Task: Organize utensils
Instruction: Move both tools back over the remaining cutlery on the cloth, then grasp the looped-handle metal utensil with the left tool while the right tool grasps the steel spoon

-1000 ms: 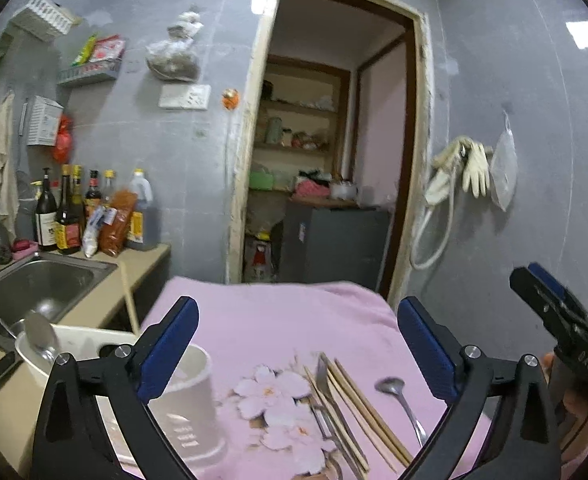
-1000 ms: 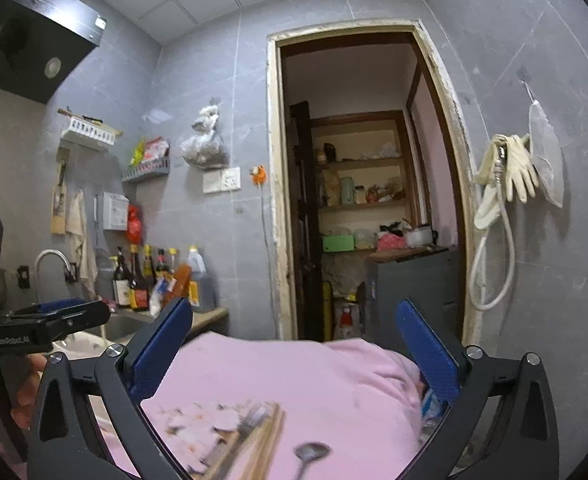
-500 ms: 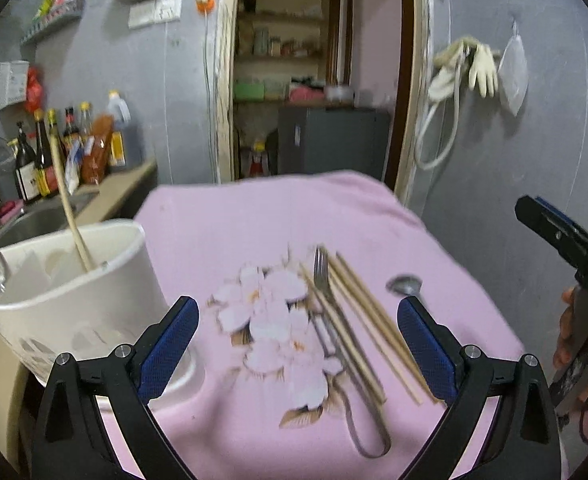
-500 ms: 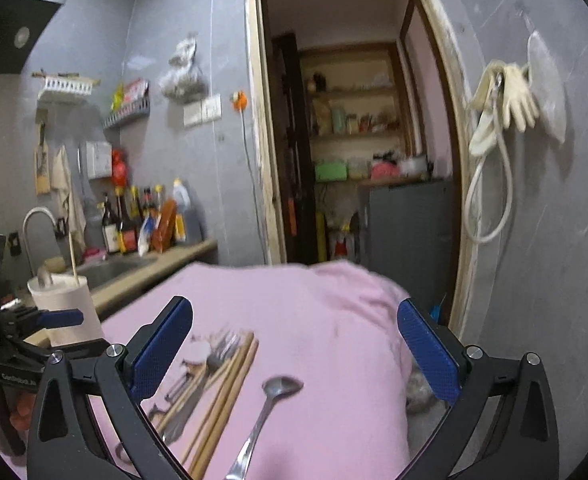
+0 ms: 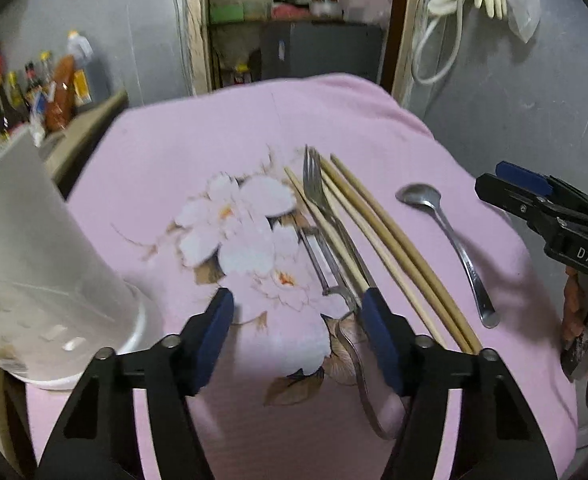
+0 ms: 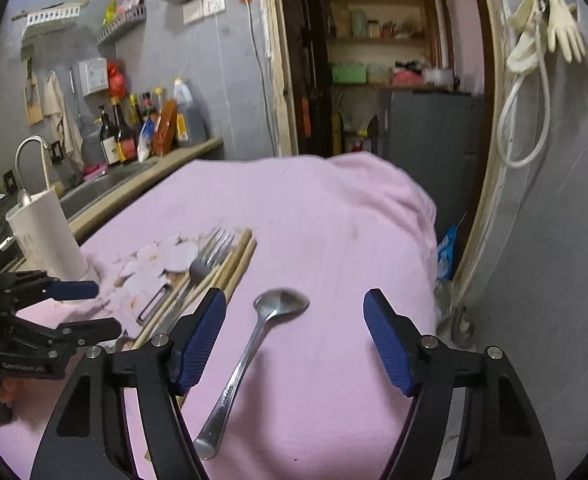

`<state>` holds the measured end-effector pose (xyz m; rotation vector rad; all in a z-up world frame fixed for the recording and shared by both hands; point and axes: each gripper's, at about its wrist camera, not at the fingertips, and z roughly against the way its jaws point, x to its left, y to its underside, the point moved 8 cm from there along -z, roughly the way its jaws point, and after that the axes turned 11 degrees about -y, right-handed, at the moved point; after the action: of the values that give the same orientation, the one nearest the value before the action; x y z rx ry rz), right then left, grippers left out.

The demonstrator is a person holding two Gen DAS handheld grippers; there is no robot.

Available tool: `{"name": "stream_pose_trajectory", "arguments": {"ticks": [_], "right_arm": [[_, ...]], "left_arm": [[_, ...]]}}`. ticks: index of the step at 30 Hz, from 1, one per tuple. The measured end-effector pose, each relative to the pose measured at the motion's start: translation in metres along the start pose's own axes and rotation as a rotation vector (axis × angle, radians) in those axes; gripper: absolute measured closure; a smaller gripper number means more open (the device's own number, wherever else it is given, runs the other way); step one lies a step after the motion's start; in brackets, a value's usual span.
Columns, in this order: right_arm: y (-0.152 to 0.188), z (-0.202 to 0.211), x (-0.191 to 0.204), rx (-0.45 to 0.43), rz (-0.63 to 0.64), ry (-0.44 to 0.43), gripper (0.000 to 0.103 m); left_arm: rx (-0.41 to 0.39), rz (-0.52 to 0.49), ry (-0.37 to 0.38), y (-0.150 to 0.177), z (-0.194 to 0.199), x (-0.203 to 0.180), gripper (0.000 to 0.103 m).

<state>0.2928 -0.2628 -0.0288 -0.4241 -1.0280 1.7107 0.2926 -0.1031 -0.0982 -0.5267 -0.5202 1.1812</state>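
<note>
**Hanging over the forks and sticks**

Lying on a pink cloth with white flowers are all the things to sort. A fork sits in the middle with its points facing far. A flat metal tool lies just left of the fork, touching it. Long chopsticks lie on both sides of the fork, most of them on its right. A spoon lies apart from them, farther right, with its bowl at the far end.

A white cup stands at the left edge of the cloth. In the right view a spoon sticks up out of it.

The left tongs hang over the near ends of the fork and the tool. Their jaws have just been closing, but they stand apart and grip nothing.

The right tongs hang over the lone spoon, which shows between the jaws. These jaws have just been closing too, and they stand wide and do not touch it.

Bottles stand far left by a sink.
</note>
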Motion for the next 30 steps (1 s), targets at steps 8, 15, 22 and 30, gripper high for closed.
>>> {"name": "stream_pose_trajectory", "arguments": {"ticks": [8, 15, 22, 30], "right_arm": [[0.005, -0.020, 0.002, 0.101, -0.007, -0.037, 0.041], [0.012, -0.040, -0.003, 0.192, -0.064, -0.070, 0.045], [0.015, -0.042, -0.005, 0.208, -0.081, -0.076, 0.045], [0.014, -0.044, -0.006, 0.213, -0.085, -0.075, 0.045]], "left_arm": [[0.068, -0.006, 0.023, -0.006, -0.018, -0.004, 0.061], [0.122, 0.015, 0.037, -0.015, -0.026, -0.002, 0.071], [0.147, 0.012, 0.030, -0.023, -0.034, -0.006, 0.073], [0.172, 0.006, 0.093, -0.027, -0.037, -0.017, 0.095]]}}
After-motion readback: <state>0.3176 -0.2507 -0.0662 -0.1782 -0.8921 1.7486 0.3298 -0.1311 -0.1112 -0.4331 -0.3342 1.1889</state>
